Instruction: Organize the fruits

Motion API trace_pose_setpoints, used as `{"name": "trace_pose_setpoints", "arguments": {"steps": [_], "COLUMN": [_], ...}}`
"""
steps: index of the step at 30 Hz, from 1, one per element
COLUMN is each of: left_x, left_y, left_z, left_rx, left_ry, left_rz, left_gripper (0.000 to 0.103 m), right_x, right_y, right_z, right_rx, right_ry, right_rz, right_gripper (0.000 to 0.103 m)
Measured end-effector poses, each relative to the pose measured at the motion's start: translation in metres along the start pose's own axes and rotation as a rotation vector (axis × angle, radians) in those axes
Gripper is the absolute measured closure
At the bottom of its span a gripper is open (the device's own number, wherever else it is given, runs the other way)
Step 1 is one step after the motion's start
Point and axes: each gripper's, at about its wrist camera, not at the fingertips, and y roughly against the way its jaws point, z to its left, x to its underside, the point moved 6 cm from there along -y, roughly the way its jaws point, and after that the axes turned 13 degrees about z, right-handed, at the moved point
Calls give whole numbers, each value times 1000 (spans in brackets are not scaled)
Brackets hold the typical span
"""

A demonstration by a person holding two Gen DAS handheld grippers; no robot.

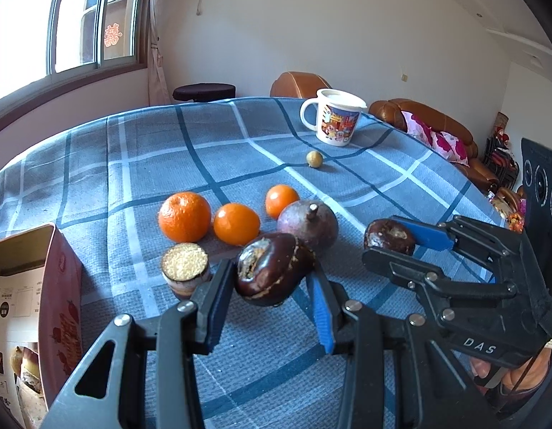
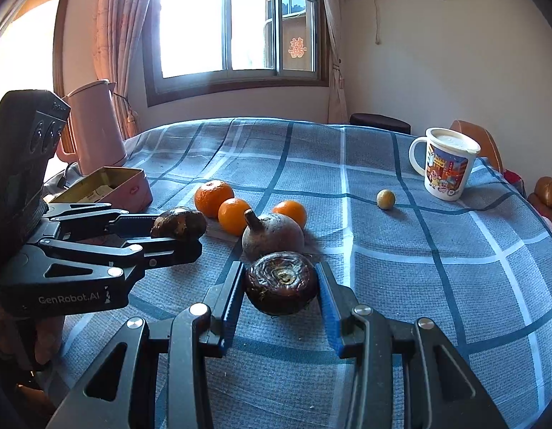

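Fruit count on my checked tablecloth (image 2: 401, 261): three oranges (image 1: 184, 216), two dark water chestnuts, one purple round fruit (image 1: 308, 223), one little tan ball (image 1: 314, 159). My left gripper (image 1: 272, 279) is pinched narrow on one chestnut (image 1: 270, 273). My right gripper (image 2: 281, 284) clamps the other chestnut (image 2: 281, 282). Both chestnuts sit right between the pads, just in front of the purple fruit.
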Motion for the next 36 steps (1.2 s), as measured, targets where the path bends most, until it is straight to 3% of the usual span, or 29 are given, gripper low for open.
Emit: {"name": "trace_pose_setpoints", "arguments": {"steps": [36], "left_x": [2], "left_y": [34], "left_z": [7], "left_rx": [-70], "left_ry": [38], "left_rz": [-173], "left_gripper": [60], "right_x": [0], "right_y": [26], "right_z": [3], "right_rx": [14], "right_ry": [6], "right_rz": [-147], "right_gripper": [61]}}
